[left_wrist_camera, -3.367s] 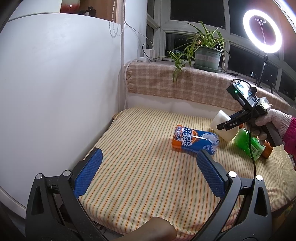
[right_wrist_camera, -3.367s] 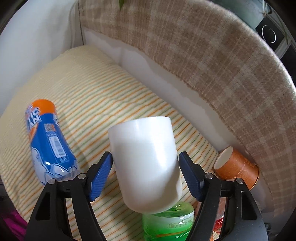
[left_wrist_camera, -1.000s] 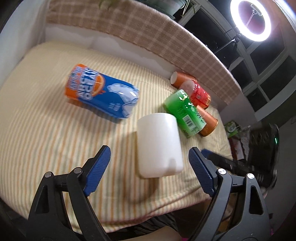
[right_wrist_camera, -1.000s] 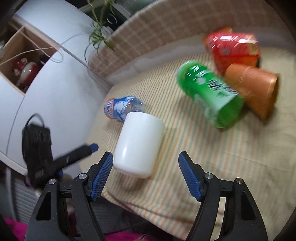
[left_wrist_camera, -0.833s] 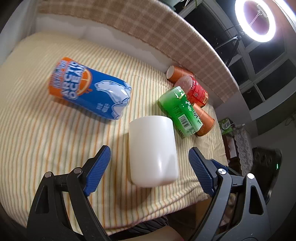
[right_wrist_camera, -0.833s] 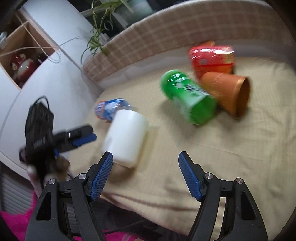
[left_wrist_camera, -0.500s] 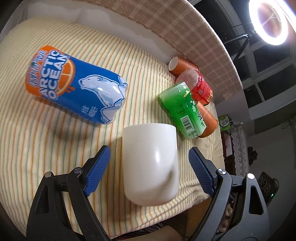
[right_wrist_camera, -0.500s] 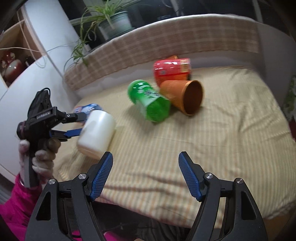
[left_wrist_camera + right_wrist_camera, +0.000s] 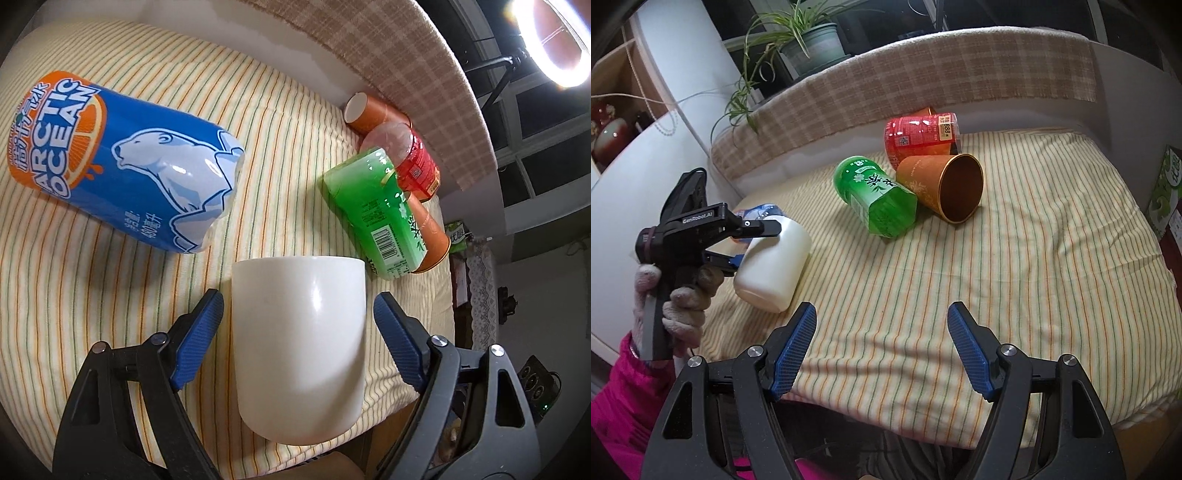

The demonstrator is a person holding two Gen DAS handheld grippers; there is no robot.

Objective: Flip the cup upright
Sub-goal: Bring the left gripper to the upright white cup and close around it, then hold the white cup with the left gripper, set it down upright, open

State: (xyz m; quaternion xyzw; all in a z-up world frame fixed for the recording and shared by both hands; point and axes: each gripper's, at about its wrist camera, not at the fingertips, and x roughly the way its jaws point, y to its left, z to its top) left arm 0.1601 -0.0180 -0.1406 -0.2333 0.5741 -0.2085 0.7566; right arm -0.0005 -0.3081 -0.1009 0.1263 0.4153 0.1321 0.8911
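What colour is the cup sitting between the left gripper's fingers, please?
Plain glossy white cup, clearest in the left wrist view.

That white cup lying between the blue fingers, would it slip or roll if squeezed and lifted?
Probably a bit slippery: the white cup has a glossy, smooth wall with bright highlights. It likely rolls easily, since it is round and lies on its side on the striped cloth. It looks rigid, so the left gripper, its fingers apart on either side, should not crush it.
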